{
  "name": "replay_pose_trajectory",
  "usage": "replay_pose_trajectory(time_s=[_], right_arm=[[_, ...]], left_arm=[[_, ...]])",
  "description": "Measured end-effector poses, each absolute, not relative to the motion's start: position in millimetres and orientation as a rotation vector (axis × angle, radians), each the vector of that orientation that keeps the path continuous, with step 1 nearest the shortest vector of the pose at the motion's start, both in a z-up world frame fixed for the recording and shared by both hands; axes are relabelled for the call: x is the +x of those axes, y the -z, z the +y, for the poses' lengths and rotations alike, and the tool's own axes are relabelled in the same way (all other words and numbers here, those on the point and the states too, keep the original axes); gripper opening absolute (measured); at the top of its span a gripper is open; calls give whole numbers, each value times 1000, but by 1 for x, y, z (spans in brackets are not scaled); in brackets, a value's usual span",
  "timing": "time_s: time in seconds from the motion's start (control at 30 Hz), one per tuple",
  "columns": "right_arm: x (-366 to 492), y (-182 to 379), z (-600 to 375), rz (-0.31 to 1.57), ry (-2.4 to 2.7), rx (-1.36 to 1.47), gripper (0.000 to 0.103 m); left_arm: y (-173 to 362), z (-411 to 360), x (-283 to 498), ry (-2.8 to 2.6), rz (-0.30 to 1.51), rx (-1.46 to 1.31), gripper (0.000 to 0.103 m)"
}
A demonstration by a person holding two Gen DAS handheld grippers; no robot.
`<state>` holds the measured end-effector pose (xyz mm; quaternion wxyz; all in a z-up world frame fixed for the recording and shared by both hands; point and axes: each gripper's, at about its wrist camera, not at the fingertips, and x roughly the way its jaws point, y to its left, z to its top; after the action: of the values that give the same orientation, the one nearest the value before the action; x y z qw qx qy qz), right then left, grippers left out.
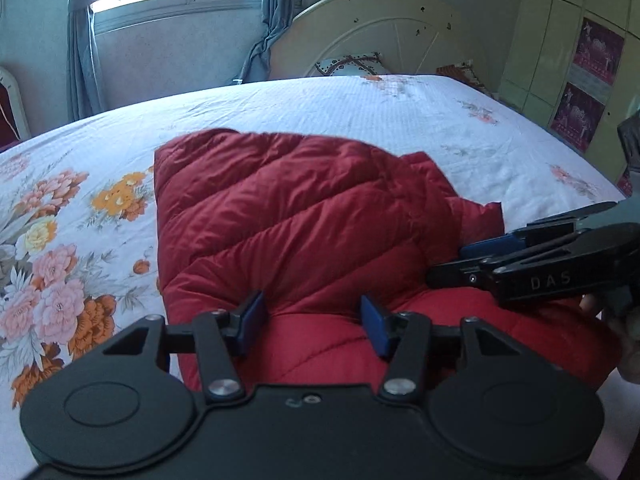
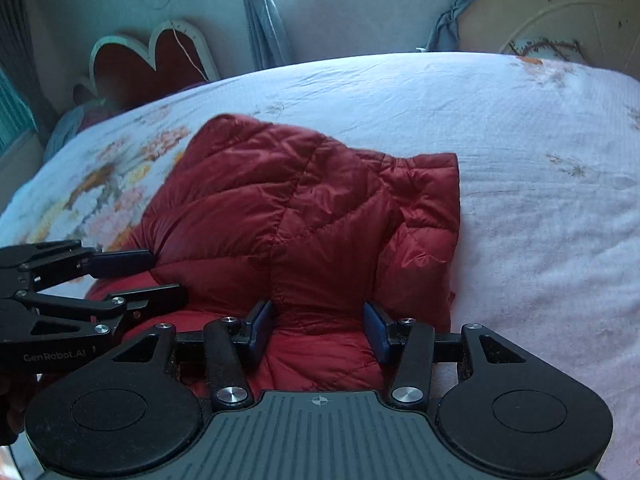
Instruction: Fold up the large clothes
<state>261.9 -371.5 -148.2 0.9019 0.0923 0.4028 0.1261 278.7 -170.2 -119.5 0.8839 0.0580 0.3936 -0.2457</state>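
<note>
While both grippers, left (image 1: 312,316) and right (image 2: 318,320), are hovering unclenched at lower frame, I am judging the jacket (image 1: 304,216), mid-frame on the bed (image 1: 360,104), partly folded, with folds remaining.

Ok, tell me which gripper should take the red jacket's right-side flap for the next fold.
Right. The right gripper has its open jaws at the near edge of the jacket, close to that flap. The left gripper, also open, is at the jacket's left side.
</note>
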Motion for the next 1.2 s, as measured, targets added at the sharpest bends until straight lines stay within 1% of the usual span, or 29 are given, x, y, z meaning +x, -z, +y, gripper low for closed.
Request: replay_pose_trajectory(time_s=[0.17,0.27,0.43,0.53,0.57,0.63,0.73,0.87,1.07,1.2], right_arm=[[263,149,-369,839,-252,178,48],[258,128,-375,852,-233,214,48],[211,87,-381,790,-304,230,48],[184,80,-378,789,-334,223,48],[176,80,-376,793,-337,218,48],[163,84,-369,816,-339,208,24],[151,93,-362,833,-338,203,24],[151,116,-353,866,-327,172,24],[158,153,-342,887,-321,136,24],[161,151,-339,895,-325,122,24]], left_arm=[[120,-168,279,521,833,125,53],[102,-167,273,514,850,116,51],[69,-149,238,542,846,25,51],[64,-147,212,543,856,14,49],[65,-147,205,544,866,8,48],[69,-145,191,539,880,10,46],[77,-143,177,520,885,36,44],[90,-143,175,509,890,86,46],[113,-144,171,503,894,121,47],[112,-141,176,498,920,92,46]])
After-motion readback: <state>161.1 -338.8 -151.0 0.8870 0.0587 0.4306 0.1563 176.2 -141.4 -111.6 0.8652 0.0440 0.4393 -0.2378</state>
